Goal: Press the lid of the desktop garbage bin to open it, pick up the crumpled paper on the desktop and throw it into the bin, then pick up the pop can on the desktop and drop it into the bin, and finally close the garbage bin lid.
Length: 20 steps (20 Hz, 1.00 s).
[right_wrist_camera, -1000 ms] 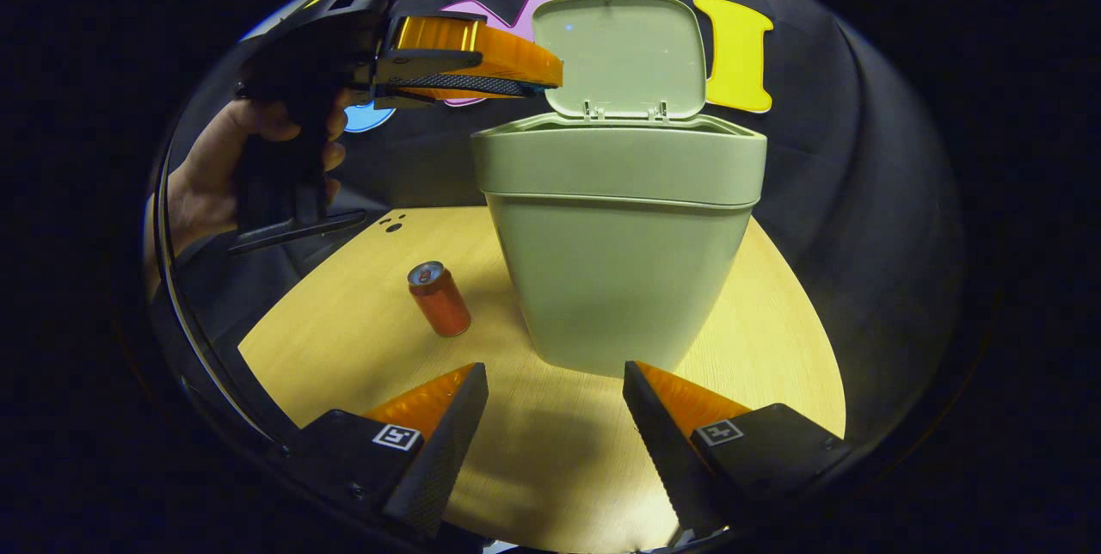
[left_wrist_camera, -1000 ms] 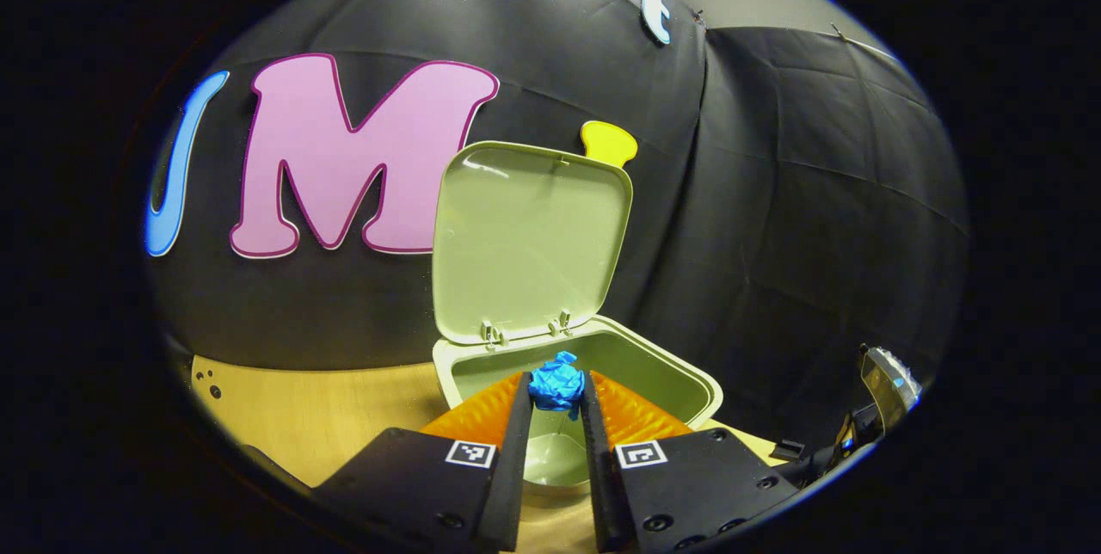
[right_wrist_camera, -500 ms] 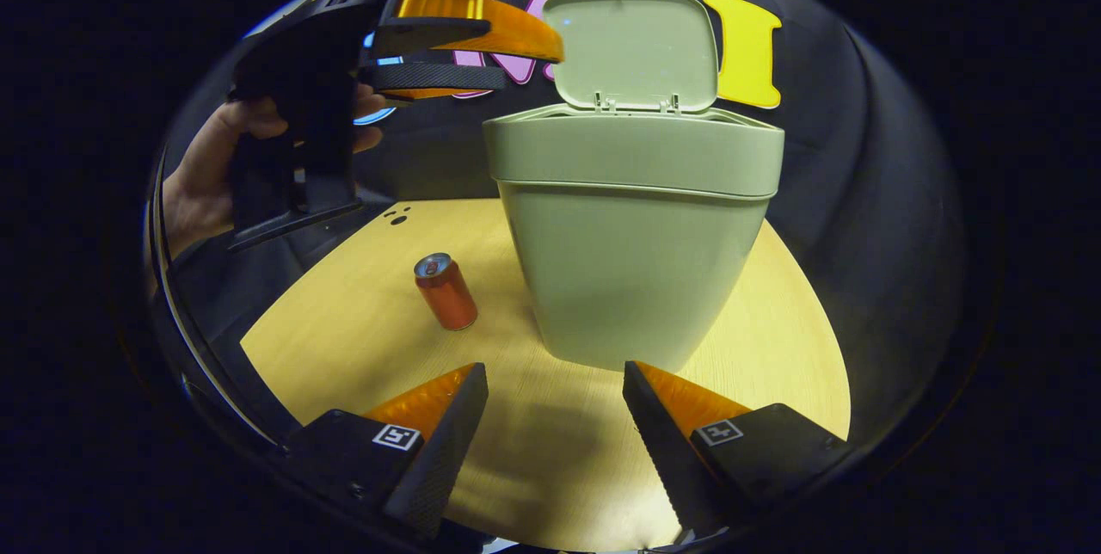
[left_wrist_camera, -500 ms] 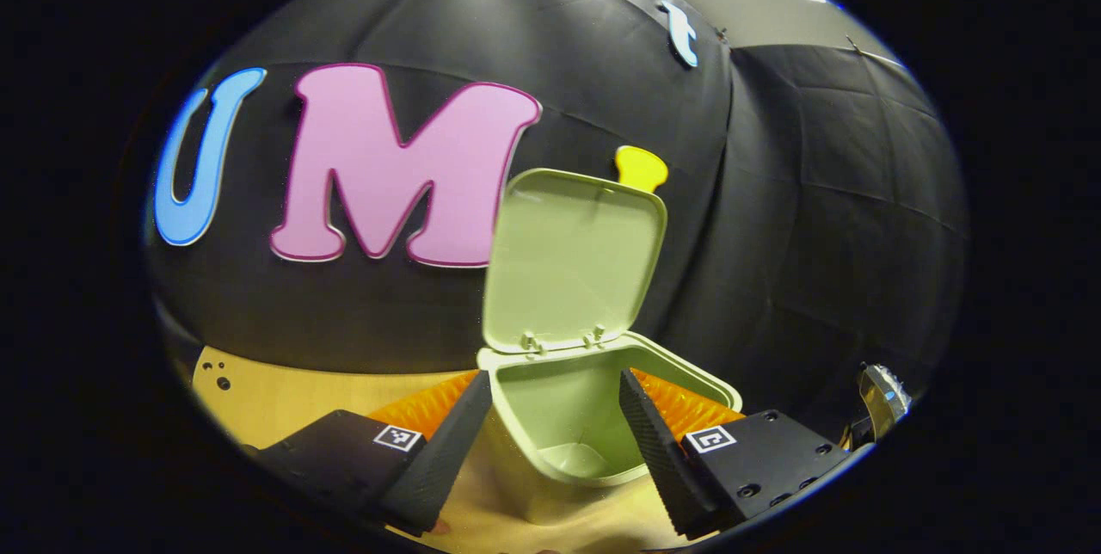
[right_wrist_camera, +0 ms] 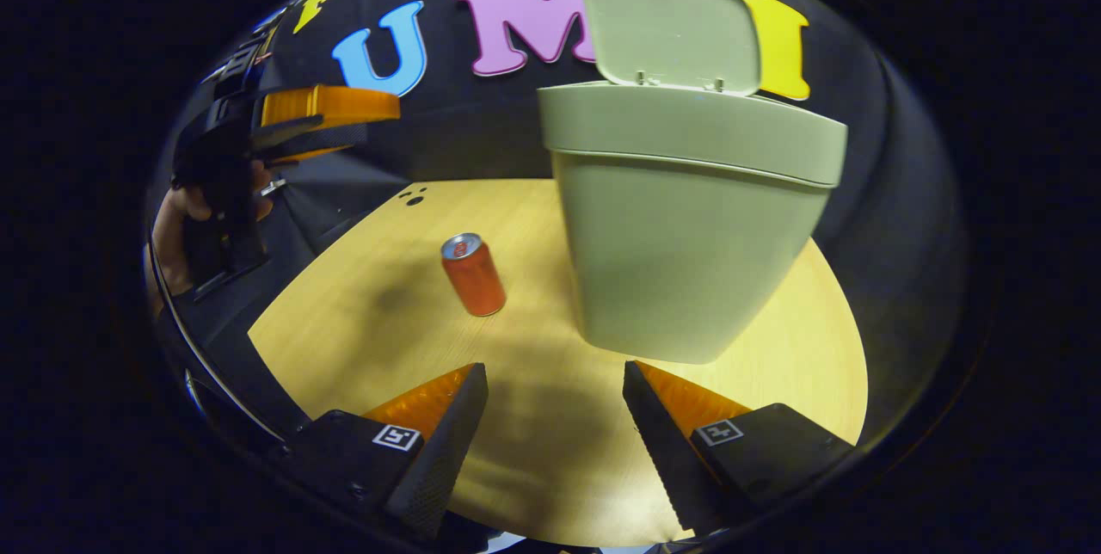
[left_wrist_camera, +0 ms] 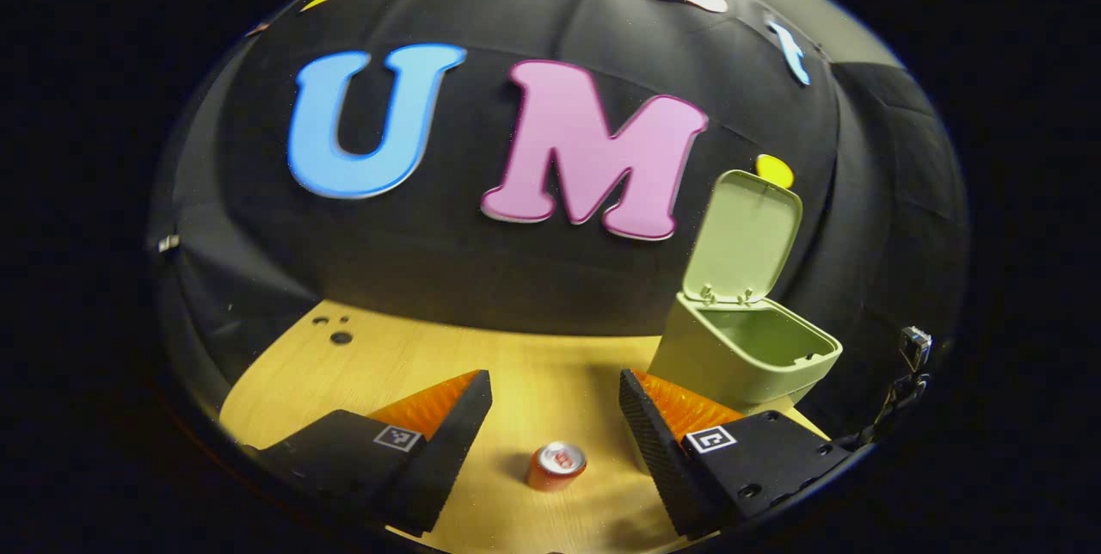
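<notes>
Now I am holding my left gripper [left_wrist_camera: 555, 390] wide apart above the upright pop can [left_wrist_camera: 556, 464], with the open-lidded bin [left_wrist_camera: 740, 352] to its right; my right gripper [right_wrist_camera: 555, 382] is gaping empty too.

The garbage bin [right_wrist_camera: 688, 236] looked of smooth matt plastic. Beside it, the pop can [right_wrist_camera: 473, 275] had a shiny metal top, and the tabletop [right_wrist_camera: 361, 322] showed pale wood grain.
</notes>
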Available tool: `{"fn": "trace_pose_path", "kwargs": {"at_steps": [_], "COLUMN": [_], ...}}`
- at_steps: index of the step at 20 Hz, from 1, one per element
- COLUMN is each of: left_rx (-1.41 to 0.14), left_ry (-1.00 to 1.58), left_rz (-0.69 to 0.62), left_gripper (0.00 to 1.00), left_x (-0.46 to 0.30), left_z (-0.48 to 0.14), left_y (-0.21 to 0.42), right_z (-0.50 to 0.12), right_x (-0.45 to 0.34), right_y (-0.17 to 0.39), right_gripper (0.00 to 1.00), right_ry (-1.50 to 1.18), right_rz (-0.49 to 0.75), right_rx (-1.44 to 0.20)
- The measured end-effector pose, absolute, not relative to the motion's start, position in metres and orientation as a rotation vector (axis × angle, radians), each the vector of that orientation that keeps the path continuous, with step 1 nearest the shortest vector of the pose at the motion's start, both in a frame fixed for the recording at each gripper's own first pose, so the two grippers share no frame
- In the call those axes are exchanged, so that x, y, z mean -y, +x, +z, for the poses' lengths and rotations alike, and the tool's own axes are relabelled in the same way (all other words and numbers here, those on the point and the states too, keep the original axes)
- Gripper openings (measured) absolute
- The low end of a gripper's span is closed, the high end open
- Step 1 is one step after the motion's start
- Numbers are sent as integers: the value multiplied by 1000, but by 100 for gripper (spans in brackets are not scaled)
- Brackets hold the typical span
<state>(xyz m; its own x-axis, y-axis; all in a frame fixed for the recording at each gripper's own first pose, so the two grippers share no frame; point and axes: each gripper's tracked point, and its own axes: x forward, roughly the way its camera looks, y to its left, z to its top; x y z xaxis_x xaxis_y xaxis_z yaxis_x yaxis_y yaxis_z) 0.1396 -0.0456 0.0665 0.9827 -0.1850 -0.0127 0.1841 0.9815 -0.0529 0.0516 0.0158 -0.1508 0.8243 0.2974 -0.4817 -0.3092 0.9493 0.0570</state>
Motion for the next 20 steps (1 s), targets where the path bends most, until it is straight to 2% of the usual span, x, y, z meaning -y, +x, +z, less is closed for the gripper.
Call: {"fn": "trace_pose_path", "kwargs": {"at_steps": [9,20], "left_rx": [-128,-202], "left_ry": [-147,-240], "left_rz": [86,235], "left_gripper": [96,98], "left_x": [-98,-155], "left_z": [-15,-70], "left_y": [49,-7], "right_z": [-157,-179], "right_x": [-100,-145], "right_y": [76,154], "right_gripper": [100,99], "right_ry": [-84,-185], "right_rz": [424,403], "right_rx": [-522,-560]}}
